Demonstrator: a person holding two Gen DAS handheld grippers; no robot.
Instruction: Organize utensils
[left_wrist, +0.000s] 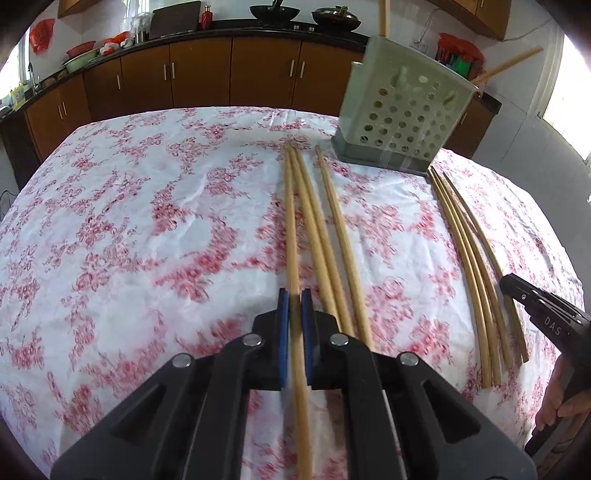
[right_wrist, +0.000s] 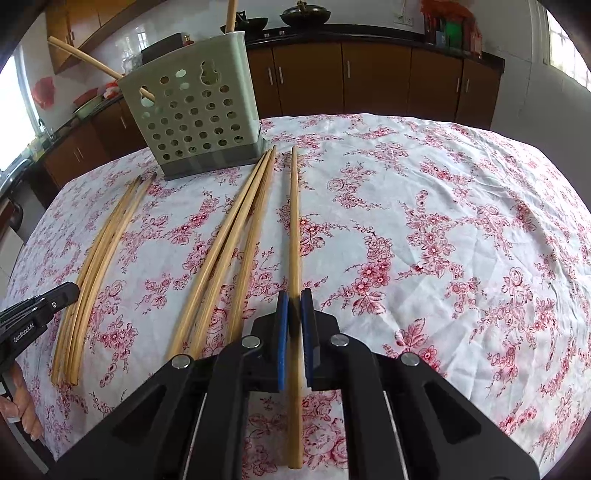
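My left gripper (left_wrist: 294, 295) is shut on a long wooden chopstick (left_wrist: 291, 221), pinched between its blue pads; the stick runs forward over the floral cloth. Three more chopsticks (left_wrist: 325, 240) lie just to its right. My right gripper (right_wrist: 294, 295) is shut on another chopstick (right_wrist: 294, 221), with three chopsticks (right_wrist: 229, 251) lying to its left. A pale green perforated utensil holder (left_wrist: 402, 114) (right_wrist: 192, 110) stands at the far side with chopsticks leaning out of it (right_wrist: 81, 59). I cannot tell whether either held stick is off the cloth.
A bundle of thinner chopsticks (left_wrist: 469, 258) (right_wrist: 99, 251) lies on the tablecloth (left_wrist: 147, 221) beside the other gripper's tip in each view. A hand (left_wrist: 557, 398) holds that gripper. Brown kitchen cabinets (right_wrist: 369, 74) and a counter with woks stand beyond the table.
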